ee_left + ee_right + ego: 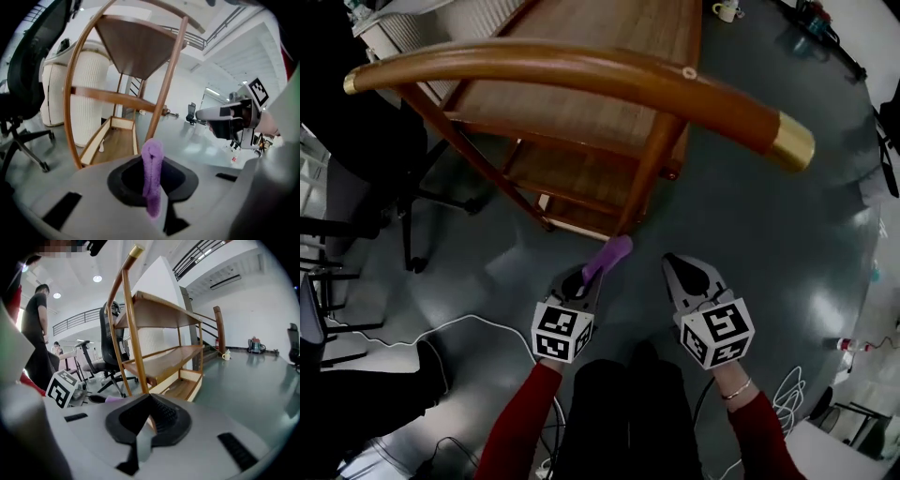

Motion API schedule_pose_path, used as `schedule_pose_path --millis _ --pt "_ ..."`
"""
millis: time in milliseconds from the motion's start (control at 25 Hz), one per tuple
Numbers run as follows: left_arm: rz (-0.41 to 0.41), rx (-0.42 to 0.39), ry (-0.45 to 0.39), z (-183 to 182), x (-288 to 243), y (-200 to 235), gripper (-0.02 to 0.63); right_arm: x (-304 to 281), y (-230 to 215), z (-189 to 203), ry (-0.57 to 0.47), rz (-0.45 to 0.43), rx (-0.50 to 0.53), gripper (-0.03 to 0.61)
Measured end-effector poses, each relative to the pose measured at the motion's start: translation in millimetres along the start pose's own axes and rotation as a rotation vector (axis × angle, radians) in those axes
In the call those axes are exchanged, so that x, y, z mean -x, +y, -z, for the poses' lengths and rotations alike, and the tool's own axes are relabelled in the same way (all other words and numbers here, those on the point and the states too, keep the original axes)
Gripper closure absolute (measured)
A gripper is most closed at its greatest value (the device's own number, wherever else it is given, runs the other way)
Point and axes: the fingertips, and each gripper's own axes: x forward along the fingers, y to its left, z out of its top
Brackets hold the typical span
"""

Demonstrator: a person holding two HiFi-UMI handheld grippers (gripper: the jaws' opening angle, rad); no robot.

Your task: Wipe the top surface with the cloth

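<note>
The left tongs (584,283) are clamped on a purple cloth (608,259). The left gripper view shows a folded strip of the cloth pinched between the two black jaws, with its rounded end standing out past the jaw tips. The right tongs (677,272) are just beside the left ones. Their jaws are pressed together and there is nothing between them, as the right gripper view shows.

Both tongs are held low over the grey floor (769,244), in front of a wooden shelf (581,37). The cloth does not touch the top surface. In the head view it is near the foot of one leg of the shelf, and in the left gripper view the top board is seen from under, high above the cloth. A curved wooden rail (562,67) with a brass cap (794,141) at its end runs across the near side of the shelf.

A black office chair (23,70) stands to the left of the shelf. A white cable (441,328) lies on the floor near the left sleeve, and a pale mug (727,10) stands on the floor behind the shelf. In the right gripper view a person in dark clothes (35,333) stands at the left.
</note>
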Motion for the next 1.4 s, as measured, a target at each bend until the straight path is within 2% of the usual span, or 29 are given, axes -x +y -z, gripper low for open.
schedule_pose_path --millis 120,280,400,520,640,760,1040,1200,1400 --pt "-0.015 -0.021 -0.033 -51 36 -26 0.561 41 5 -48 -0.019 0.021 -0.035 0.566" --pt "-0.028 0.065 -0.088 -124 97 -63 0.561 101 17 -102 -0.033 0.023 -0.154 0.568" --pt "-0.031 0.12 -0.151 -191 147 -86 0.561 139 32 -159 -0.044 -0.005 -0.181 0.566" --pt "-0.043 0.123 -0.205 -250 193 -106 0.561 173 46 -214 -0.068 -0.032 -0.18 0.566" --pt "-0.054 0.114 -0.258 -291 224 -124 0.561 202 58 -250 -0.111 -0.064 -0.211 0.566" --pt "-0.068 0.088 -0.321 -326 236 -133 0.563 220 66 -285 -0.185 -0.104 -0.199 0.568" --pt "-0.057 0.009 -0.4 -375 257 -145 0.561 238 88 -337 -0.288 -0.147 -0.149 0.568" --pt "-0.039 -0.015 -0.439 -387 264 -150 0.561 241 95 -347 -0.309 -0.147 -0.126 0.568" --pt "-0.041 -0.024 -0.468 -392 273 -150 0.561 239 97 -341 -0.285 -0.112 -0.09 0.568"
